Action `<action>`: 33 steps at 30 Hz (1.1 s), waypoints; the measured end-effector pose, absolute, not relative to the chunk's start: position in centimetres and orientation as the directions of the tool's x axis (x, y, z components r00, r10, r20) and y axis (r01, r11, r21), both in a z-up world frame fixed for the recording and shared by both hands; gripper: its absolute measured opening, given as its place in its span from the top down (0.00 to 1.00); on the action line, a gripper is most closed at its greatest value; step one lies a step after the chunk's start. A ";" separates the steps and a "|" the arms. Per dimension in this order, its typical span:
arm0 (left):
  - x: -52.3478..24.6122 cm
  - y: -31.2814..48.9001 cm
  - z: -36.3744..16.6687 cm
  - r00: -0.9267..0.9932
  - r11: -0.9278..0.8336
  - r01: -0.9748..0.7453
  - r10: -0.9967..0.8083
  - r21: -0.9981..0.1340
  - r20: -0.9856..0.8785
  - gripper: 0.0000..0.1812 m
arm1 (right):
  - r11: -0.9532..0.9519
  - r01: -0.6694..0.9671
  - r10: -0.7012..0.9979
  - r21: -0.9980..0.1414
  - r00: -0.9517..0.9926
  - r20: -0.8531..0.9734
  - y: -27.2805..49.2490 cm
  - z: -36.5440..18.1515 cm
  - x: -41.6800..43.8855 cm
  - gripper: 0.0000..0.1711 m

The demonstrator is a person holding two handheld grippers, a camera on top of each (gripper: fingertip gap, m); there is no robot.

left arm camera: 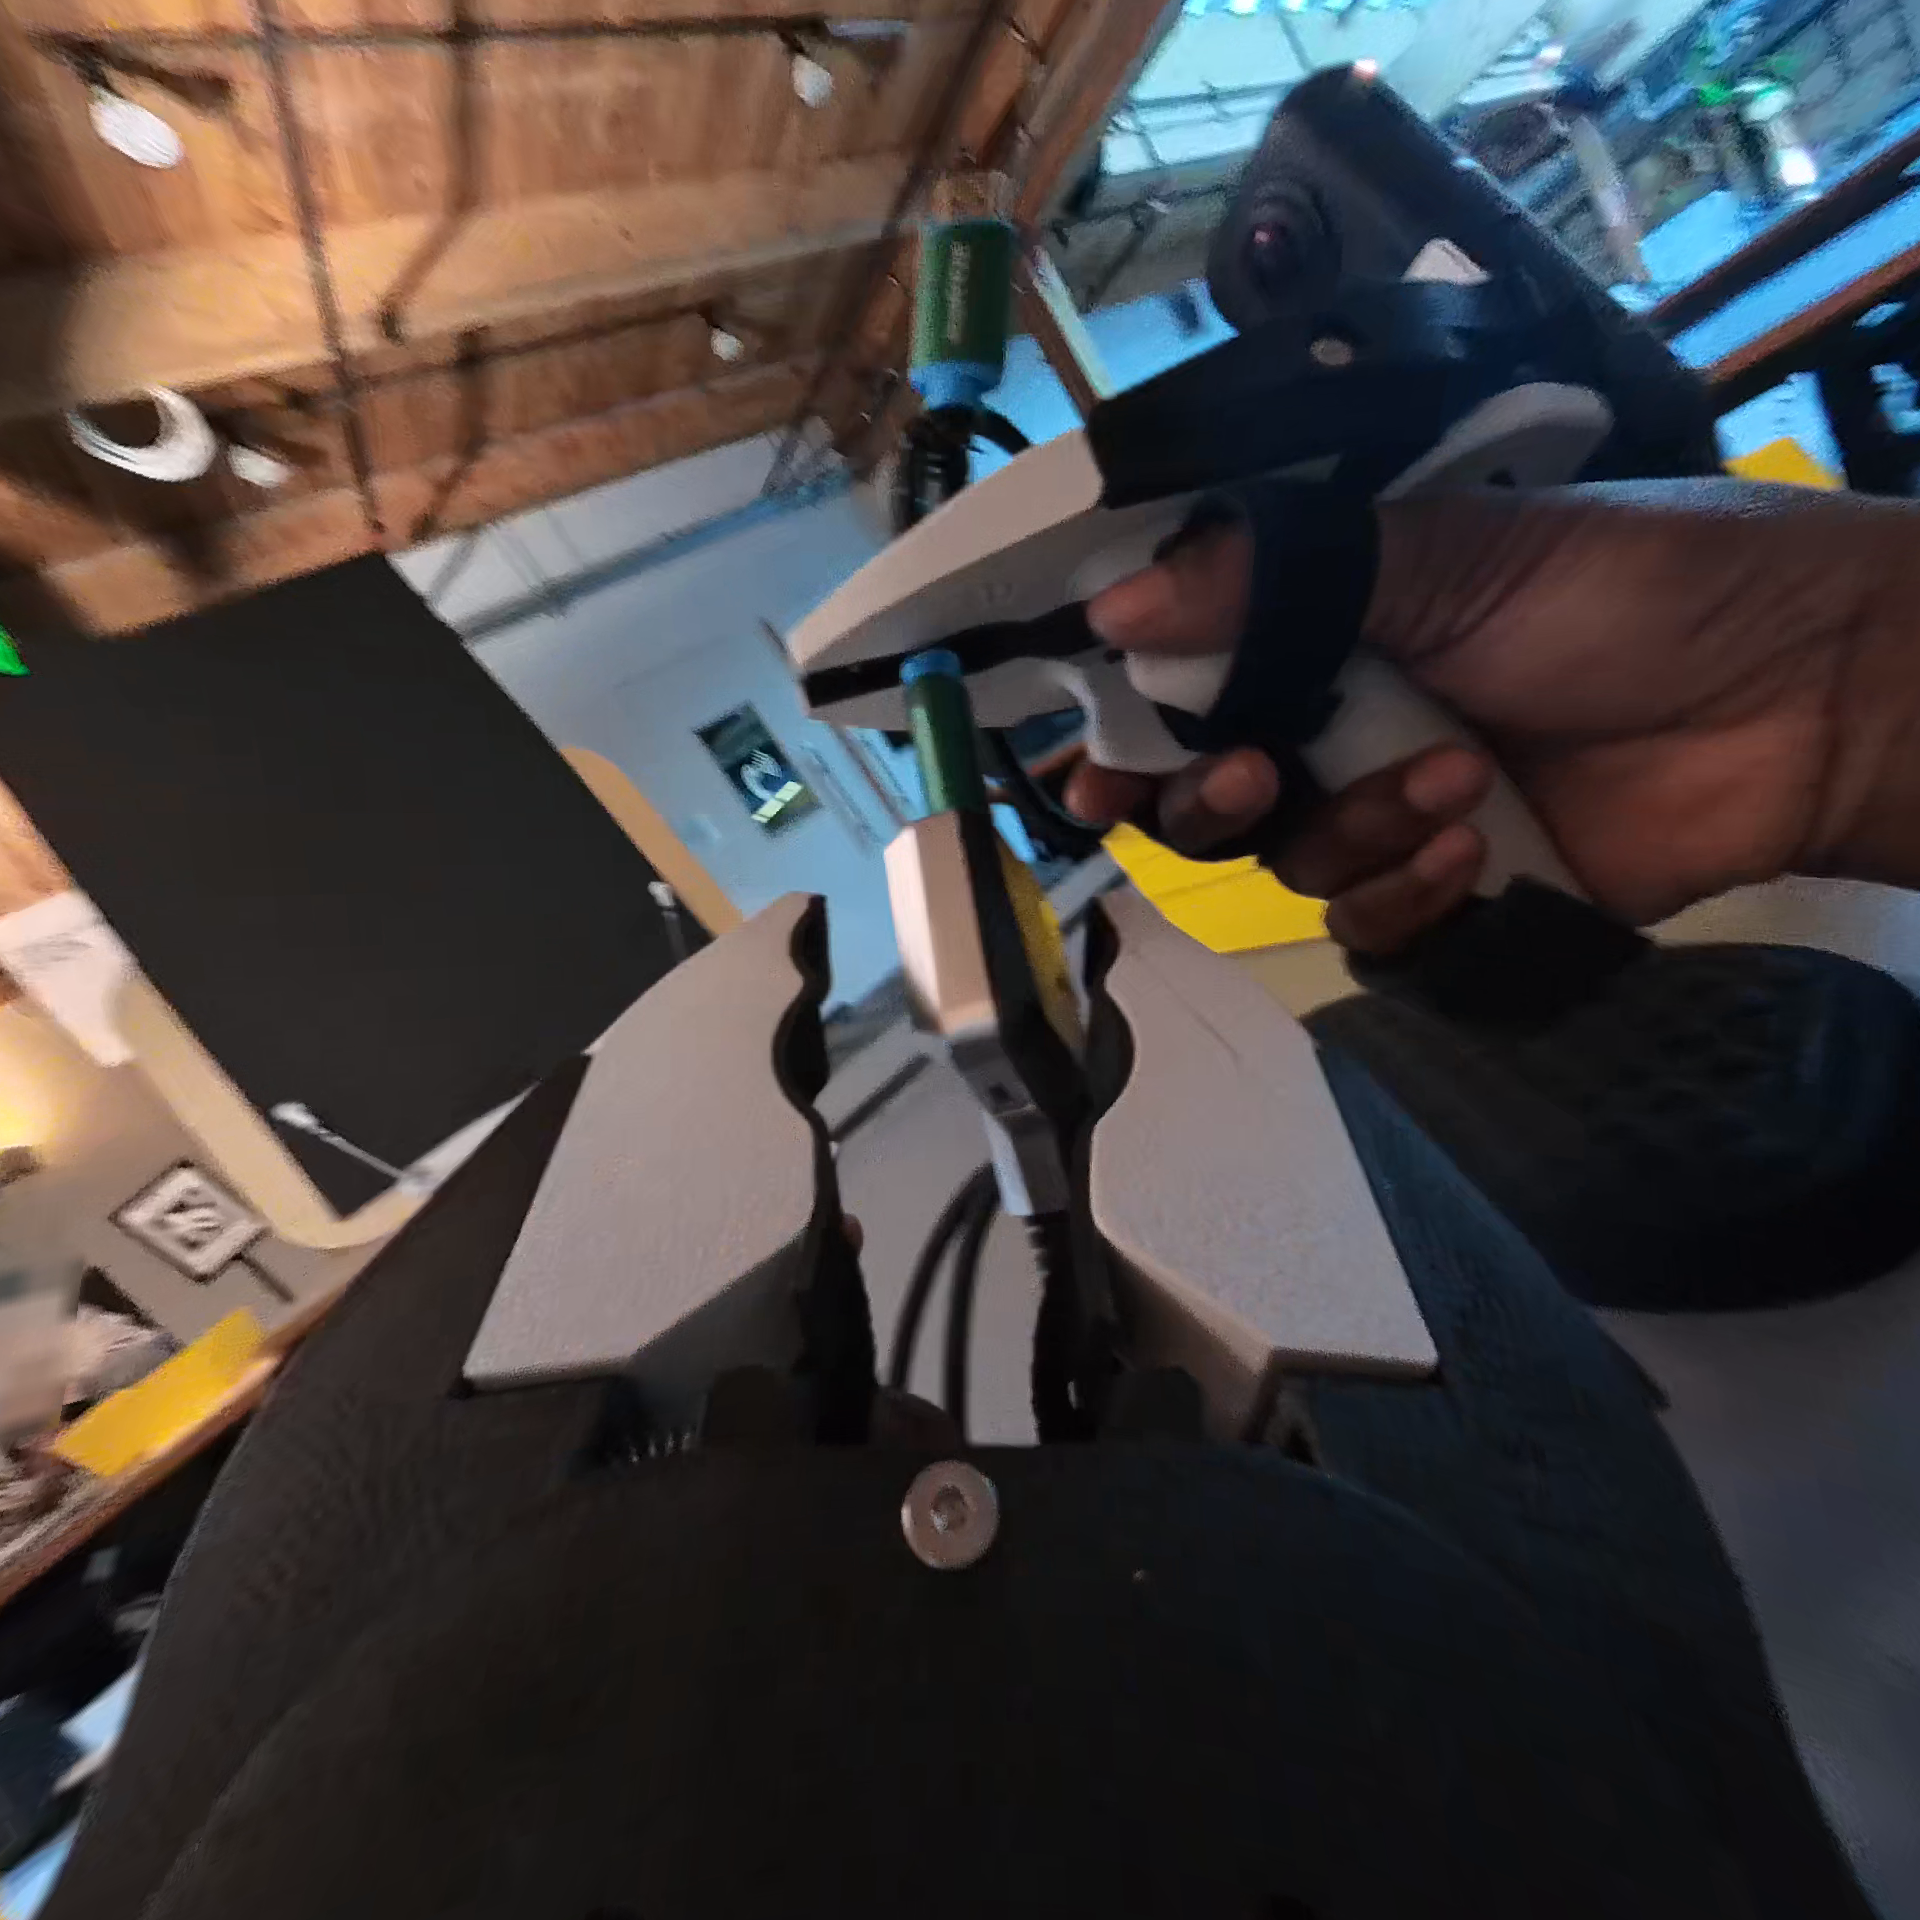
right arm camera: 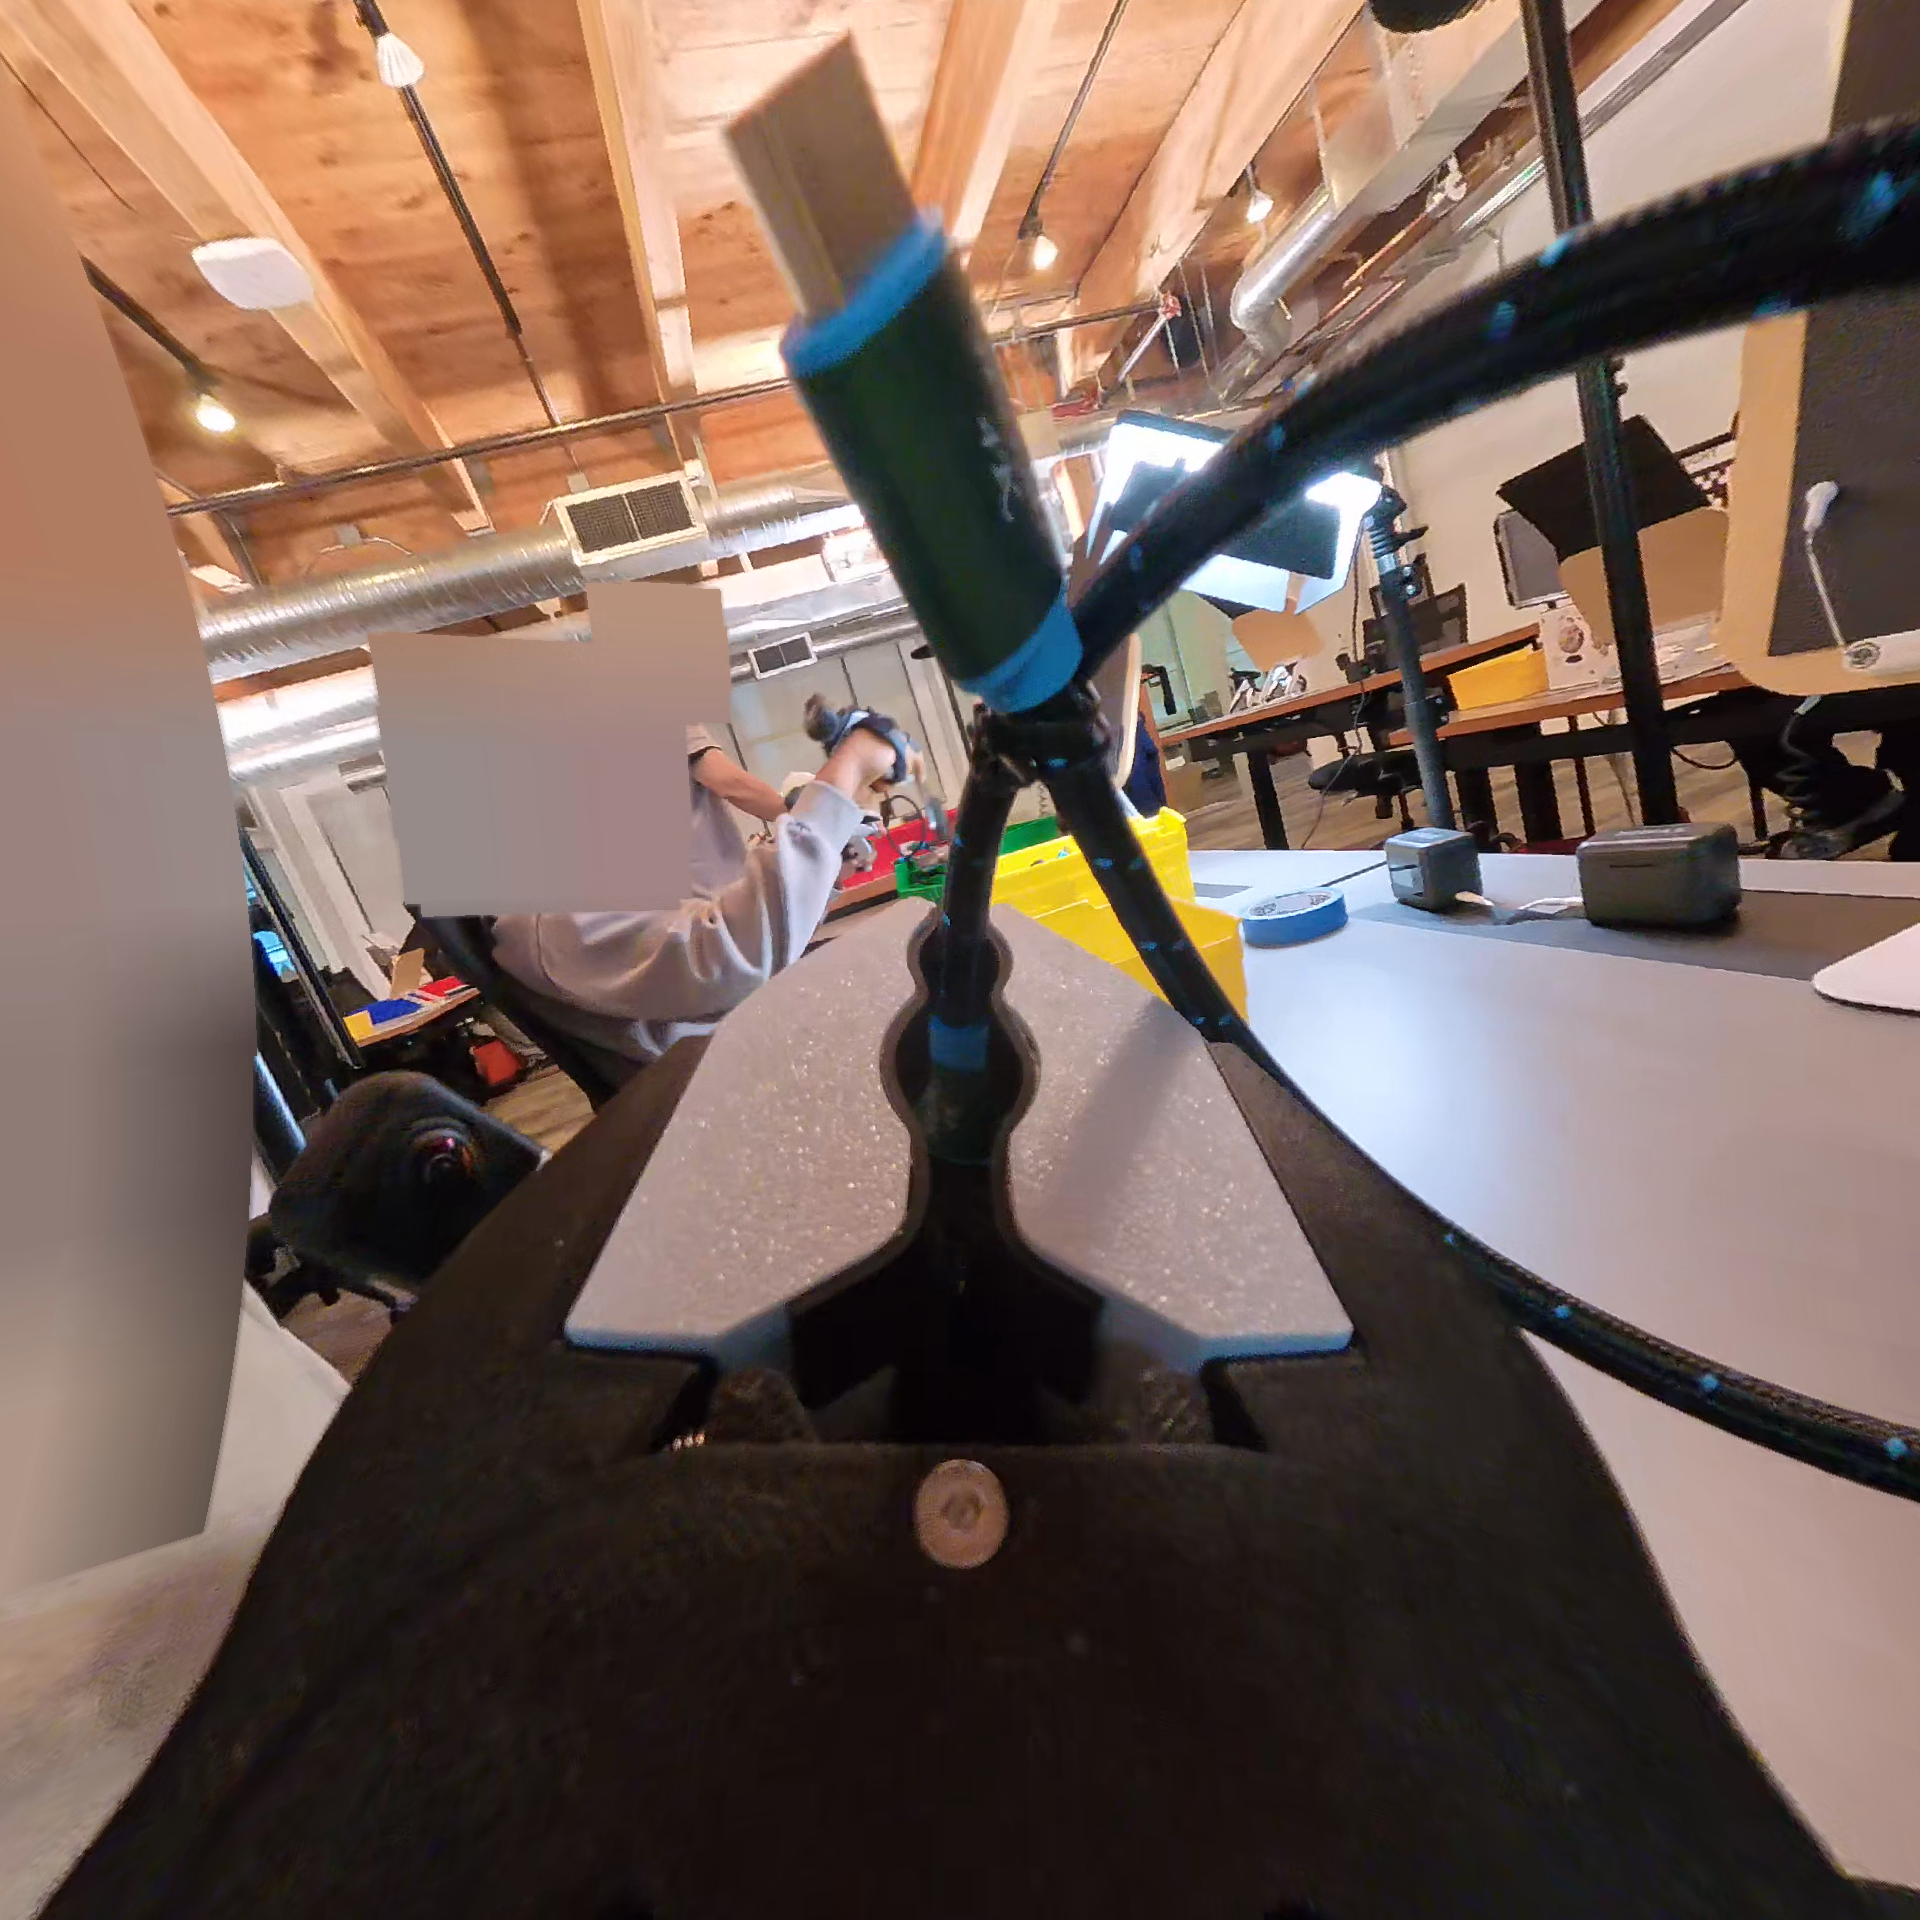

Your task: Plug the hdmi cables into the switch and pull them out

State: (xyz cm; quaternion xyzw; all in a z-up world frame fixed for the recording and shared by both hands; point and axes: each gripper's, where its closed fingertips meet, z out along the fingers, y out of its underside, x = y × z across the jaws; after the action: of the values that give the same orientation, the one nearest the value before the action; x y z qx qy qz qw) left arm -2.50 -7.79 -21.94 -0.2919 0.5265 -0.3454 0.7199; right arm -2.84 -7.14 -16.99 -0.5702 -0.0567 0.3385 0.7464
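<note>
2 tools aloft, right tool (right arm camera: pixel 961 997) pinching braided HDMI cable (right arm camera: pixel 966 935), left tool (left arm camera: pixel 961 935) spread around silver switch (left arm camera: pixel 940 961).

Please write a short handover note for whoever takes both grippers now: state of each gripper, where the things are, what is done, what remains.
Left gripper: the silver switch sits between its fingers; grip unclear.
Right gripper: shut on one green HDMI plug, which meets the switch's top end; whether it is seated is unclear.
Second plug: free in the air, metal tip bare.
Left to do: plug in the second one, then pull both out.
</note>
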 end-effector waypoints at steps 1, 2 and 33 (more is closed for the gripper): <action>-2.2 -8.1 -22.4 0.165 0.563 0.175 -0.826 -0.808 -0.539 0.80 | 0.117 -0.437 0.573 -0.892 0.764 -0.299 -7.1 -17.1 -3.0 0.96; -2.1 -8.0 -22.7 0.152 0.528 0.161 -0.848 -0.834 -0.508 0.86 | 0.116 -0.435 0.575 -0.893 0.762 -0.296 -7.1 -17.1 -3.2 0.96; -6.6 -2.5 -19.6 0.142 0.220 0.409 -0.974 -0.886 -0.177 0.88 | -0.468 -0.311 -0.450 -0.828 0.889 -0.079 -22.9 -31.6 24.3 0.97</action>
State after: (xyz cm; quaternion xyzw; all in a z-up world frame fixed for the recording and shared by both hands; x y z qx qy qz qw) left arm -6.62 -2.55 -19.61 -0.3508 0.4029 -0.5166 0.6692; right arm 24.32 -22.85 -31.59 -0.8533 0.2230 -0.0751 0.4653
